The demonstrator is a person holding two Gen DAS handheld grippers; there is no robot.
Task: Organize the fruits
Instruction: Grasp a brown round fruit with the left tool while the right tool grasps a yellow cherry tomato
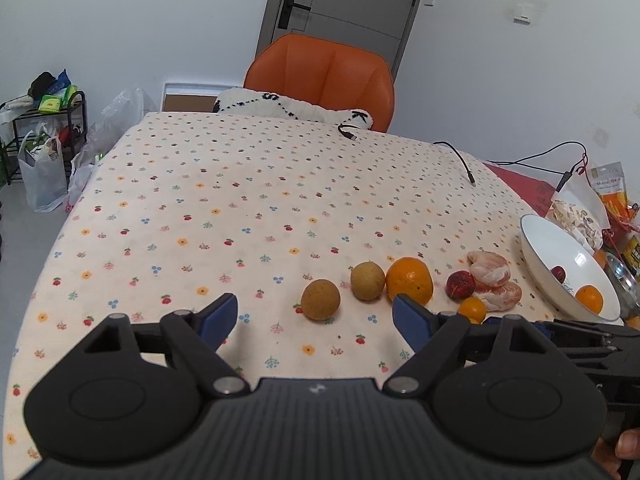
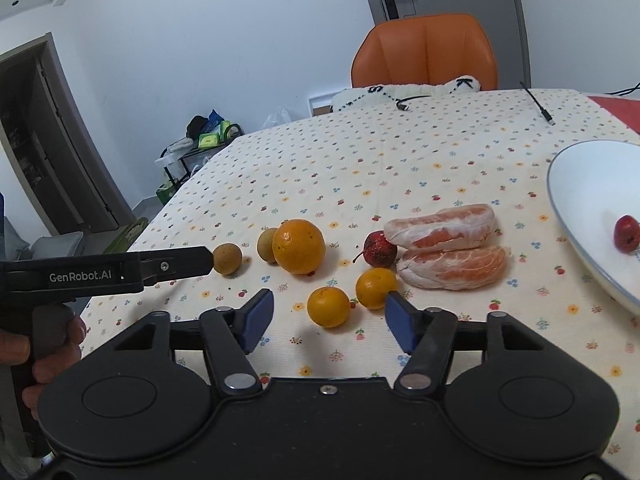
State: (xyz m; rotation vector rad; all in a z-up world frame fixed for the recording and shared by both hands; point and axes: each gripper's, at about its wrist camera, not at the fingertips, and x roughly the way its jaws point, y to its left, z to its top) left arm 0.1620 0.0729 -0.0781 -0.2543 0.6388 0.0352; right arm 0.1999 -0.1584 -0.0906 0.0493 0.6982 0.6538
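Right gripper (image 2: 329, 318) is hovering low over the bench (image 2: 360, 168), jaws standing partly apart and gripping nothing; the nearer small orange fruit (image 2: 328, 306) is sitting on the cloth just ahead of the gap, and a second small orange fruit (image 2: 376, 288) is lying just beside the right finger. Left gripper (image 1: 314, 316) is standing wide and empty, with the nearer brown fruit (image 1: 320, 299) just ahead of its gap. Still loose on the bench: another brown fruit (image 1: 367, 281), the large orange (image 2: 299, 246), a red fruit (image 2: 379, 252) touching the two peeled citrus segments (image 2: 450, 248). The white bowl (image 2: 576, 184) at the right edge is already holding a red fruit (image 2: 627, 233) and, in the left wrist view, a small orange one (image 1: 589, 299). Risks as judged: the right jaws are looking only slightly wider than the target, so a finger landing on top of the fruit would be rolling it away rather than capturing it. The neighbouring small fruit is sitting close enough that the right finger could be nudging it into the segments. All fruits are round on soft cloth, so any off-centre squeeze is likely squirting them sideways. The two grippers are working near each other; simultaneous reaches could be colliding. Segments are soft and would be bruising under a firm grip.
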